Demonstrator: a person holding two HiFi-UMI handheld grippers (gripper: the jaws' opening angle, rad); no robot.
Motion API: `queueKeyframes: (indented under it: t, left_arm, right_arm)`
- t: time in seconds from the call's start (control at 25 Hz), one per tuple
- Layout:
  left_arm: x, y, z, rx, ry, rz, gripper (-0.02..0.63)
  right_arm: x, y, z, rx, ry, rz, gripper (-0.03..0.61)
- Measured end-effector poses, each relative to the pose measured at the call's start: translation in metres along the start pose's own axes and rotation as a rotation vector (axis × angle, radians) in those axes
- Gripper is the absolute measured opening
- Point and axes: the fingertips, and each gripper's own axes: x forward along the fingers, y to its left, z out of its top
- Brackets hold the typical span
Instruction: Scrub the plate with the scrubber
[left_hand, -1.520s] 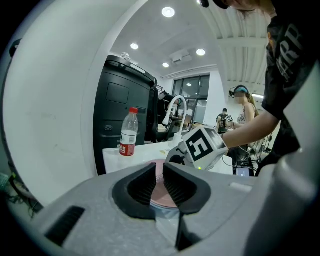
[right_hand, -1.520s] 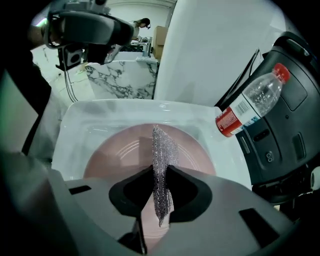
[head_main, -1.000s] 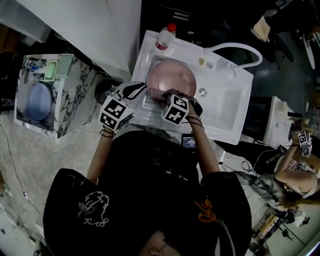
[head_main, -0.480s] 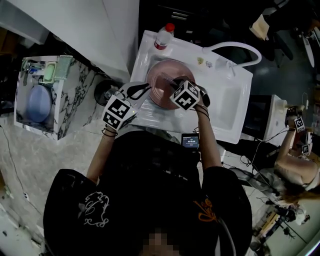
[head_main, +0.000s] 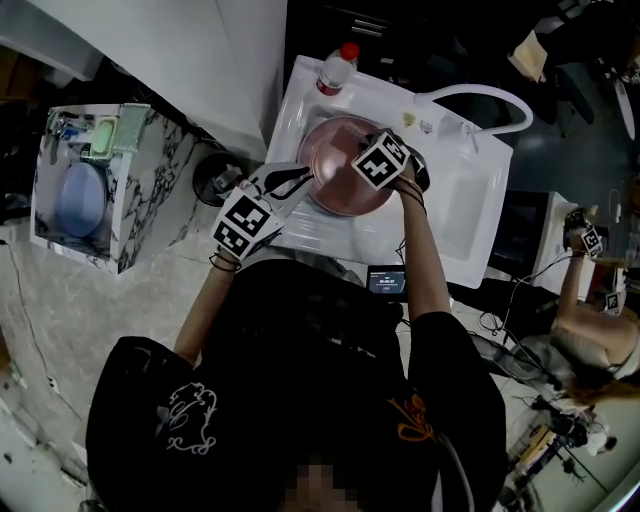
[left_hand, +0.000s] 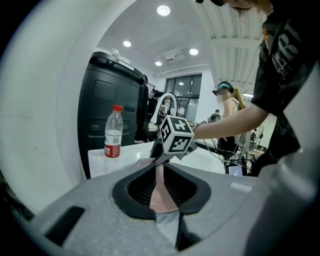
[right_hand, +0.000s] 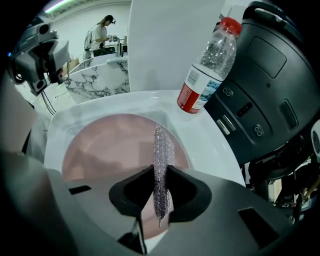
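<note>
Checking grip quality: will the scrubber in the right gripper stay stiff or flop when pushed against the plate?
Probably pliant: the scrubber looks like thin glittery mesh, pinched flat in the right gripper. Likely light, since its free end stands unsupported.

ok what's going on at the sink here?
A person stands at a white sink with a handheld tool in each hand. The left tool is shut on the rim of a pink plate, steadying it over the basin. The right tool is shut on a glittery silver scrubber, held over the plate; contact can't be told. A red-capped bottle stands at the sink's back corner.
</note>
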Motion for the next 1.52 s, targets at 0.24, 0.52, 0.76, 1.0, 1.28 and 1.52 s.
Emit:
queueKeyframes:
  t: [0.24, 0.52, 0.76, 1.0, 1.28, 1.52]
  left_arm:
    - [-0.005, 0.004, -0.005, -0.014, 0.005, 0.014, 0.049]
    - [-0.006, 0.0, -0.009, -0.018, 0.01, 0.009, 0.049]
    - [-0.003, -0.007, -0.007, -0.014, 0.002, -0.004, 0.049]
    - [0.005, -0.015, -0.006, -0.01, -0.001, -0.026, 0.049]
    - [0.013, -0.022, -0.005, -0.005, -0.002, -0.046, 0.049]
    - [0.014, -0.016, -0.006, -0.006, 0.004, -0.047, 0.049]
  right_arm:
    - [0.001, 0.025, -0.008, 0.011, 0.034, 0.091, 0.066]
    - [-0.022, 0.059, -0.025, -0.016, 0.043, 0.195, 0.066]
    - [-0.045, 0.108, -0.04, -0.062, 0.058, 0.333, 0.066]
    - [-0.06, 0.148, -0.039, -0.106, 0.053, 0.467, 0.066]
    - [-0.063, 0.158, -0.029, -0.12, 0.023, 0.512, 0.066]
    - [-0.054, 0.095, -0.022, -0.102, -0.046, 0.304, 0.066]
